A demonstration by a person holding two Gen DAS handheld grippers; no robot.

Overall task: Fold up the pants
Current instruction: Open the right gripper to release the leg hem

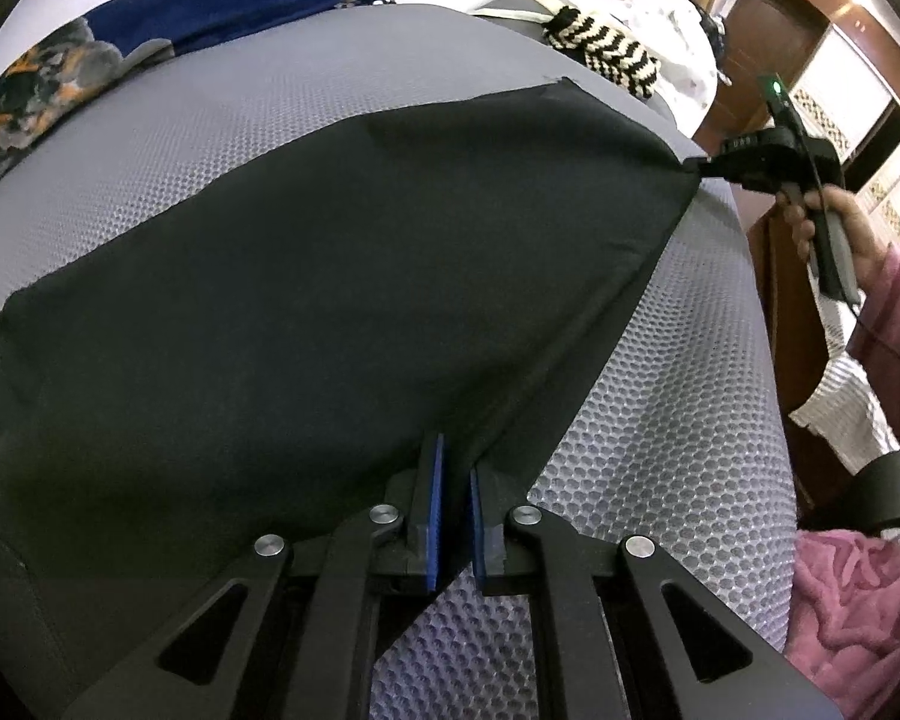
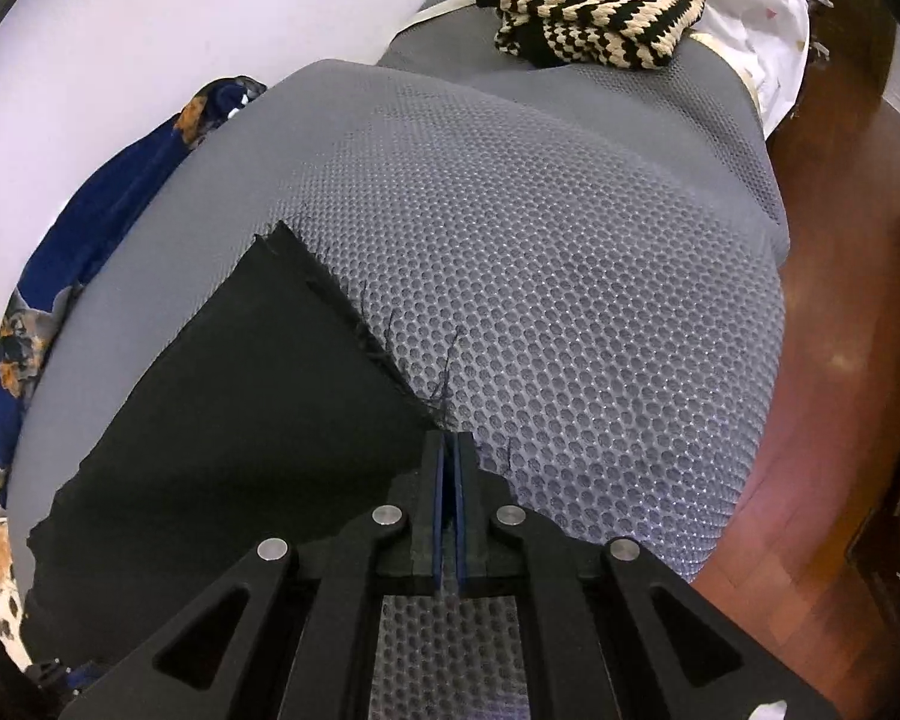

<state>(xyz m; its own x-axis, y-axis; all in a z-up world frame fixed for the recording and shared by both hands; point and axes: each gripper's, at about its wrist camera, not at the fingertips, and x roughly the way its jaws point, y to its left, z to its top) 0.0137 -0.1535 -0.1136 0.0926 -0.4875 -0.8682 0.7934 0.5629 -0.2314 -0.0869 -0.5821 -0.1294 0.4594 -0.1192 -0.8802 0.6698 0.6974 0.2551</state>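
Note:
Black pants [image 1: 330, 276] lie spread flat on a grey honeycomb-mesh mattress [image 1: 660, 450]. In the left wrist view, my left gripper [image 1: 456, 462] is shut on the near edge of the pants, with the cloth running in between its blue pads. At the right of that view, my right gripper [image 1: 699, 166] pinches the far right corner of the pants, held by a hand [image 1: 834, 222]. In the right wrist view, the right gripper [image 2: 450, 441] is shut on the frayed corner of the pants [image 2: 240, 396], loose threads trailing beside it.
A blue patterned cloth [image 1: 48, 84] lies along the mattress's left side by the white wall. A black-and-cream striped knit [image 2: 600, 6] and a white dotted cloth [image 1: 660, 12] sit at the far end. Wooden floor [image 2: 840, 360] borders the right edge. Pink fabric [image 1: 858, 600] is at lower right.

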